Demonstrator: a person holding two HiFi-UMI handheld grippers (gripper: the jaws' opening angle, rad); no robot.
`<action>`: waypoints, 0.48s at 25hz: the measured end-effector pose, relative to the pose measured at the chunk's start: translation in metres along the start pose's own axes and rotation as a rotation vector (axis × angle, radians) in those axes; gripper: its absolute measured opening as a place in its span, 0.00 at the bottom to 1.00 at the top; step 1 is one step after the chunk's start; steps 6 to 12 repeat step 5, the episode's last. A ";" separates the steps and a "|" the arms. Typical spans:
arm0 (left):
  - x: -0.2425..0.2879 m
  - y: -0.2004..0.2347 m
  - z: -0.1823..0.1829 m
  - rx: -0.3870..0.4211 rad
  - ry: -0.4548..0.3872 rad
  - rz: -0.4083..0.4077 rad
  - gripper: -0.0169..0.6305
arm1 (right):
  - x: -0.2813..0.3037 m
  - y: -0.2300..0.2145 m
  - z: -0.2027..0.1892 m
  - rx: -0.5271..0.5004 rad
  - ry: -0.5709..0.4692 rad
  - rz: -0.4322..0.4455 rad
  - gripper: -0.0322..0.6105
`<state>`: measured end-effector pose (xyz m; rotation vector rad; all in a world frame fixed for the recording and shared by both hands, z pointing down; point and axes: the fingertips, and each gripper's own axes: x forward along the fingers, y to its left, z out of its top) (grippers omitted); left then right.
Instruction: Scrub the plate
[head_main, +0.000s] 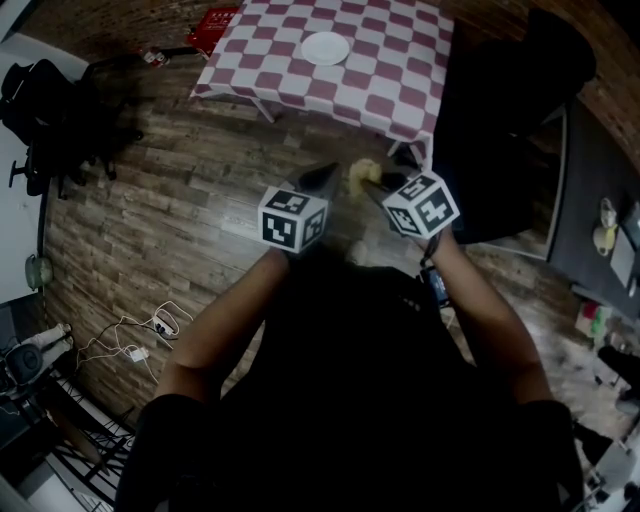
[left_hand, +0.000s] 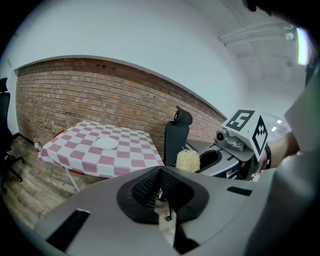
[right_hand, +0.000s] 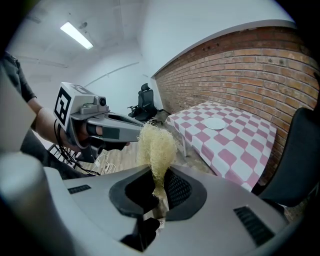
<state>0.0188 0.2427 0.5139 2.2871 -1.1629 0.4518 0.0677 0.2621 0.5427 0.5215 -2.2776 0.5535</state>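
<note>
A white plate (head_main: 325, 47) lies on the red-and-white checked table (head_main: 390, 90) ahead; the same plate (left_hand: 106, 143) (right_hand: 215, 123) is small and far in both gripper views. My right gripper (head_main: 372, 180) is shut on a pale yellow fibrous scrubber (right_hand: 156, 148), which sticks up between its jaws; the scrubber (head_main: 361, 173) (left_hand: 188, 160) also shows in the other two views. My left gripper (head_main: 325, 178) is shut with nothing in it. Both are held side by side above the wooden floor, short of the table.
A dark chair (head_main: 500, 120) stands right of the table, beside a grey desk (head_main: 600, 210). A red object (head_main: 215, 25) lies on the floor by the table's far left. Black office chairs (head_main: 45, 115) and cables (head_main: 135, 335) are at the left.
</note>
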 end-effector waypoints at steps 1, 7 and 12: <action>0.000 -0.001 -0.001 0.000 0.001 0.000 0.04 | -0.001 0.001 -0.001 -0.001 0.001 0.001 0.12; 0.001 -0.003 -0.004 0.003 0.002 0.002 0.04 | -0.003 0.001 -0.005 -0.004 0.001 0.001 0.12; 0.001 -0.003 -0.004 0.003 0.002 0.002 0.04 | -0.003 0.001 -0.005 -0.004 0.001 0.001 0.12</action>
